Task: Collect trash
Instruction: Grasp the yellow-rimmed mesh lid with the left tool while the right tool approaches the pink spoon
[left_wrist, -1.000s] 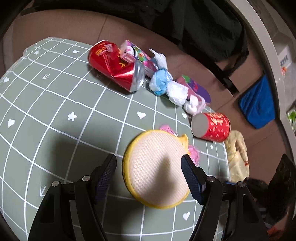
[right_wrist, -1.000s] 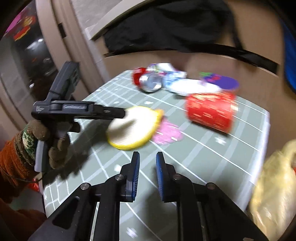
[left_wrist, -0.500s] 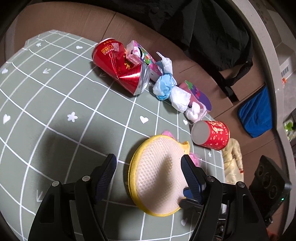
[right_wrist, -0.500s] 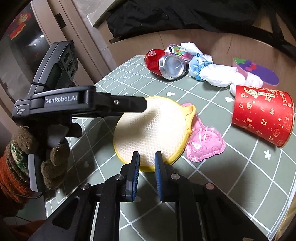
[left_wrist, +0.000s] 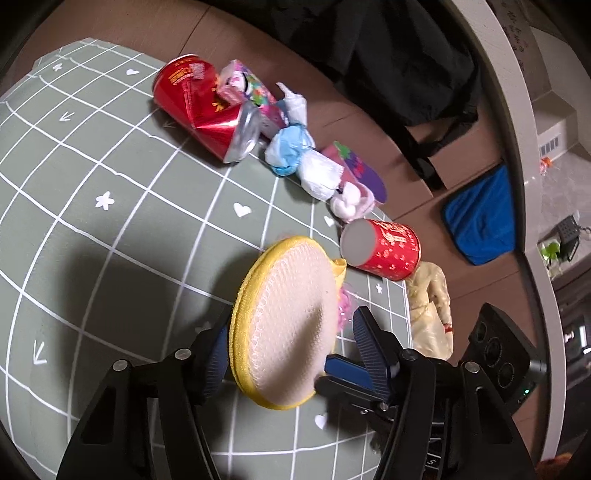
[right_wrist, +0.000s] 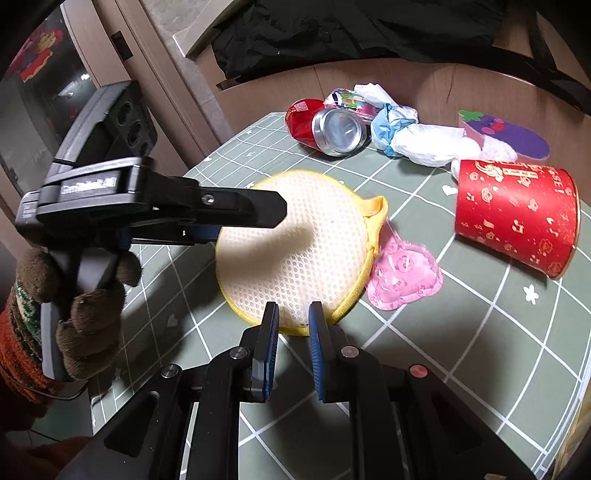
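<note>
A round yellow-rimmed mesh pad (left_wrist: 286, 325) (right_wrist: 295, 251) lies on the green grid mat (left_wrist: 110, 229), tilted up at its near side. My left gripper (left_wrist: 288, 354) is open and straddles the pad. My right gripper (right_wrist: 291, 343) is nearly shut, its tips at the pad's near rim, and it shows in the left wrist view (left_wrist: 351, 371). A pink heart wrapper (right_wrist: 402, 273) lies beside the pad. A red paper cup (right_wrist: 517, 214) (left_wrist: 380, 247) lies on its side. A crushed red can (left_wrist: 207, 110) (right_wrist: 325, 125), wadded tissues (left_wrist: 306, 162) and wrappers lie at the far edge.
A purple eggplant-shaped card (right_wrist: 506, 133) lies behind the cup. A yellowish plastic bag (left_wrist: 432, 306) hangs past the mat's right edge. Black cloth (left_wrist: 388, 55) and a blue cloth (left_wrist: 480, 218) lie on the brown floor beyond.
Both grippers have moved in on the mesh pad. The right gripper's tips have reached its rim and the pad's near side has tilted up between the left fingers.
</note>
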